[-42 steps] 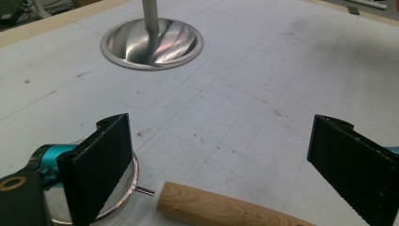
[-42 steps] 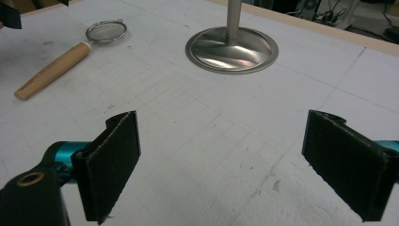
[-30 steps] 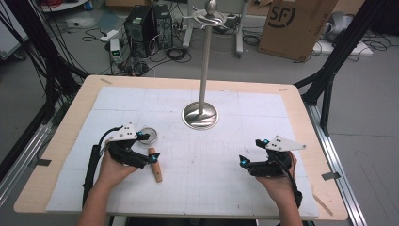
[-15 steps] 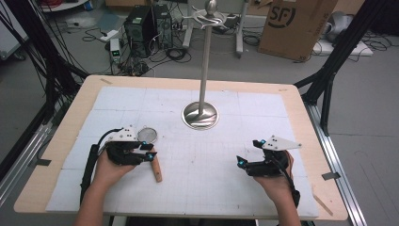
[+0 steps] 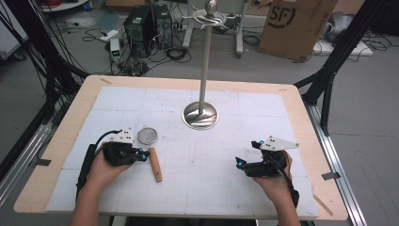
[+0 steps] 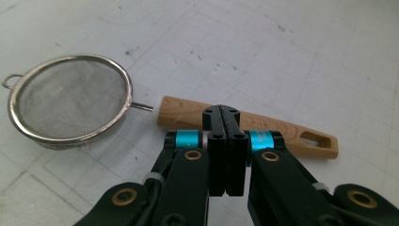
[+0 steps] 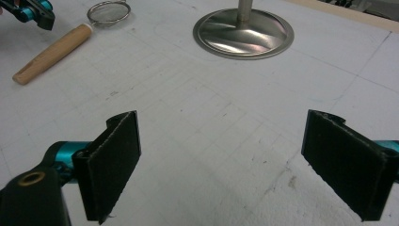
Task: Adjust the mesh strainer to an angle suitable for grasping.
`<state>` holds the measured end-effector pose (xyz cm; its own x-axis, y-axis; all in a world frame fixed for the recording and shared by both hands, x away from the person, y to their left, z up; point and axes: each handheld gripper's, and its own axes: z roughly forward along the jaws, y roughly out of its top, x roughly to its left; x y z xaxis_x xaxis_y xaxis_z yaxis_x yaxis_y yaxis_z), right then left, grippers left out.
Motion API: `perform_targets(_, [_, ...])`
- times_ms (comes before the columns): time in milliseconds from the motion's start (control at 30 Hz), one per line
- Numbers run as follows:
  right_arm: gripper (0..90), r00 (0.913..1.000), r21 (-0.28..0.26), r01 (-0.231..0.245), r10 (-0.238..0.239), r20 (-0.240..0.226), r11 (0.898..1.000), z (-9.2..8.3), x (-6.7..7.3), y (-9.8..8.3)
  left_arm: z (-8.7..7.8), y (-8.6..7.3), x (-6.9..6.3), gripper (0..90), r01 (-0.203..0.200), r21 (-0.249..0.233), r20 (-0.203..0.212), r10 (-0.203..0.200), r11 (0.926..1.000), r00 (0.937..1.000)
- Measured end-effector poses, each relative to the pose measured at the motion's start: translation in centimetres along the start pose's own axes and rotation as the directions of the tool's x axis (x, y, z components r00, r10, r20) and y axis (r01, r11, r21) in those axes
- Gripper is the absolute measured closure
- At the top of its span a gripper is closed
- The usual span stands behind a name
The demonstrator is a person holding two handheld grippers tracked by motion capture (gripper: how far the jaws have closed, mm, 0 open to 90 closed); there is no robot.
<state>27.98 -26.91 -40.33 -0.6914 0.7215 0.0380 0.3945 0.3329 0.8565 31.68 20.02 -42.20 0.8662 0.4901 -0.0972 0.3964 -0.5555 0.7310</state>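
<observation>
Left gripper [image 5: 143, 154]: held in the left hand [image 5: 106, 165] at lower left of the high view, jaws just closed pad to pad, nothing between them. Right gripper [image 5: 238, 163]: held in the right hand [image 5: 277, 176] at lower right, jaws spread wide, empty.

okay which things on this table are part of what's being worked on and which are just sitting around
In the job: strainer with wooden handle; left gripper, fingers just closed, nothing between them, beside the handle.

Lying about: metal stand; right gripper, open, idle; cardboard box on the floor.
</observation>
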Motion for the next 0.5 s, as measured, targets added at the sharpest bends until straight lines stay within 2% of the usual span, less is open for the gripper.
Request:
perform_targets(267, [13.8, 0.9999, -0.013, -0.004, 0.004, -0.011, 1.000, -0.1, 0.1, 0.1, 1.1, 0.0, -0.3, 89.7, -0.024, 0.066, 0.032, 0.022, 0.9975, 0.9992])
perform_targets(500, [13.9, 0.9999, -0.012, -0.004, 0.004, -0.009, 1.000, -0.1, 0.1, 0.1, 1.4, 0.2, -0.5, 89.7, -0.037, 0.070, 0.033, 0.035, 0.9969, 0.9989])
